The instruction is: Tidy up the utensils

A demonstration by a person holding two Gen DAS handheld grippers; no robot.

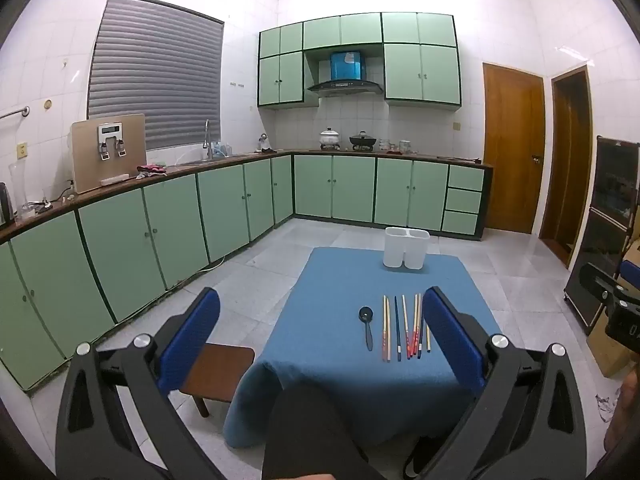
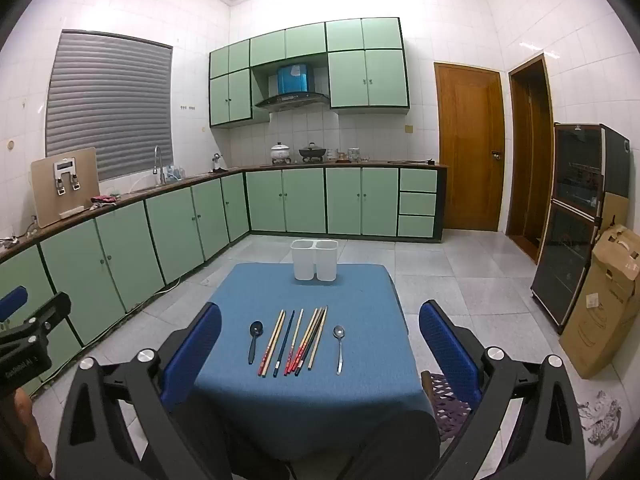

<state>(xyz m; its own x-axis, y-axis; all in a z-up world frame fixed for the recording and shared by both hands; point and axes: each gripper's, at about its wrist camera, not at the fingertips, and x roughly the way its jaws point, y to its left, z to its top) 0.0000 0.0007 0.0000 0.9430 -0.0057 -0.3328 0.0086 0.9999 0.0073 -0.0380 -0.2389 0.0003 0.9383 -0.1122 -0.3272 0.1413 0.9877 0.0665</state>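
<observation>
Chopsticks (image 2: 296, 340) of wood and dark lacquer lie in a row on the blue-clothed worktop (image 2: 360, 400), between a black plastic spoon (image 2: 254, 338) and a steel spoon (image 2: 339, 344). A white two-compartment plastic holder (image 2: 315, 260) stands at the far edge. Left tool (image 1: 320, 340) and right tool (image 2: 320, 344) hover spread wide, grasping nothing.

Black hand-held gripper (image 1: 320, 320) frames with silver round bolts and blue textured finger pads (image 2: 448, 348).
</observation>
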